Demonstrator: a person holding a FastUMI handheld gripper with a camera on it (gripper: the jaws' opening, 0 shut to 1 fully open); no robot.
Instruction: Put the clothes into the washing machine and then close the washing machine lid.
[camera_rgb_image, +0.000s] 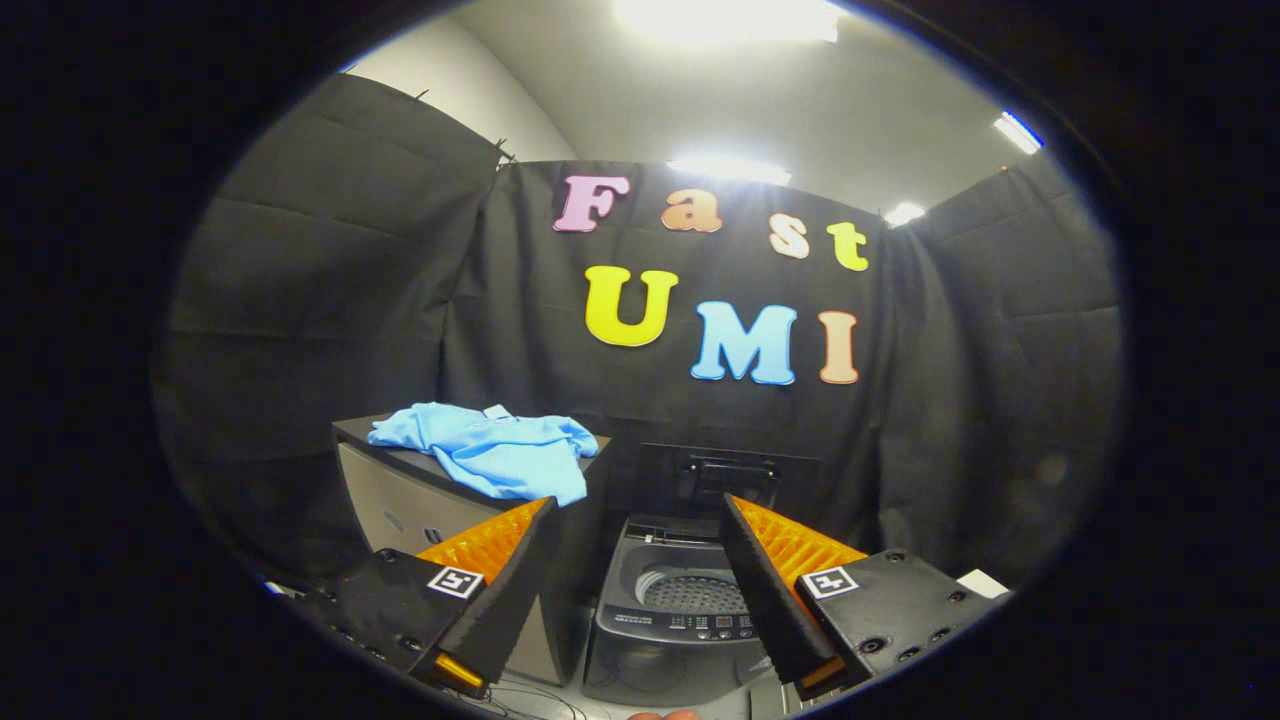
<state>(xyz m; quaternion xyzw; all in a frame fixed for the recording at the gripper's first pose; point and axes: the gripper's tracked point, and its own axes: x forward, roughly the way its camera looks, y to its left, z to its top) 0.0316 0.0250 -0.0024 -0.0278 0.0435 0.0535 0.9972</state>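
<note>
Black-curtained booth: your gripper (637, 520) was spread apart, empty, before the open washing machine (680, 610); blue clothes (495, 450) lay on a cabinet (400, 500) beside it.

Bright glare pours from the overhead ceiling light panels (728, 18), the nearest one blown out to pure white. Down below it's dimmer: the small grey top-loading washing machine (680, 610) sits in soft shade, its upright lid (728, 478) nearly lost against the dark cloth. The crumpled light blue shirt (492, 448) catches light cleanly. Fisheye bending curves everything outward; the gripper (637, 528), fingers spread apart, looks slightly soft, perhaps out of focus.
</note>
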